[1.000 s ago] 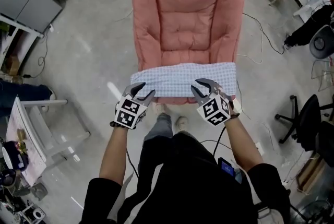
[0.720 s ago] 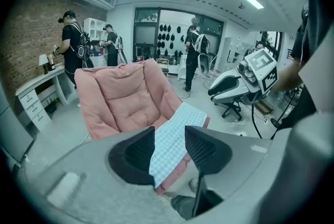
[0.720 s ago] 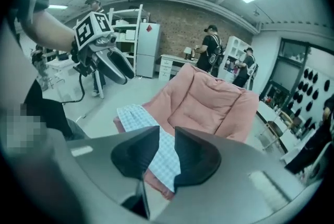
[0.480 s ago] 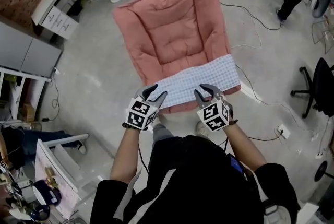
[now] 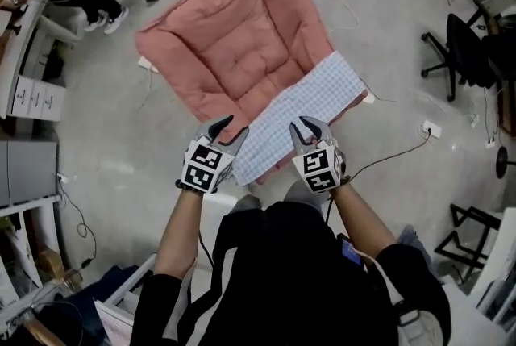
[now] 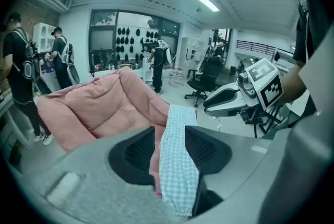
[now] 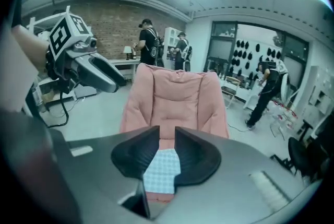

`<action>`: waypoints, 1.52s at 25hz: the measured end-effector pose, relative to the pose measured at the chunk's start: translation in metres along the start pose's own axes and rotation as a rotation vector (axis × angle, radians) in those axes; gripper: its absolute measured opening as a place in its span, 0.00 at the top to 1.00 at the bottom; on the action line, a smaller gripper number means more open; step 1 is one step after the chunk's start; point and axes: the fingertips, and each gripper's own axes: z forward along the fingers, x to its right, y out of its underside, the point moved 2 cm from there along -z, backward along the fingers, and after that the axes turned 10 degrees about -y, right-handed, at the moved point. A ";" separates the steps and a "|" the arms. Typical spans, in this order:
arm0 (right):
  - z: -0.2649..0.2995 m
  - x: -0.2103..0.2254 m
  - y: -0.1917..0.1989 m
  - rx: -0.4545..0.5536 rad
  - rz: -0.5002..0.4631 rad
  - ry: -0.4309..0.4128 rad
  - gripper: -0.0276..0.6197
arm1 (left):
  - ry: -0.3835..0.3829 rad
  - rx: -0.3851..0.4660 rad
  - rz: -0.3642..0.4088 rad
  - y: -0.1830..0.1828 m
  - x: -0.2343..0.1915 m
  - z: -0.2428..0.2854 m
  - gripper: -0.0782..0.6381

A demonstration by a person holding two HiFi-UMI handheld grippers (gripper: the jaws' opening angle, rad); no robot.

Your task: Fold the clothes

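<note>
A long folded strip of blue-and-white checked cloth [image 5: 302, 114] is being carried across the front edge of a pink quilted fabric armchair [image 5: 234, 46], which is standing on the grey concrete floor [image 5: 121, 135] and filling the upper middle of the head view. The left gripper [image 5: 238, 125] is being held over the strip's lower-left end, the right gripper [image 5: 300, 123] over its middle. Both pairs of fingers [image 6: 138, 152] [image 7: 195, 157] are being held apart, the right pair narrowly. The cloth is being seen through each gap, with no pad pressing on it.
</note>
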 end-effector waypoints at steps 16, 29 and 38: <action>-0.034 0.041 0.042 0.039 0.360 0.281 0.81 | 0.299 0.014 0.106 -0.045 0.022 0.064 0.63; -0.047 -0.005 0.060 0.046 0.395 0.351 0.81 | 0.284 0.010 0.135 0.022 -0.004 0.006 0.63; -0.039 -0.030 0.068 0.083 0.434 0.361 0.81 | 0.317 0.003 0.153 0.022 0.014 0.017 0.63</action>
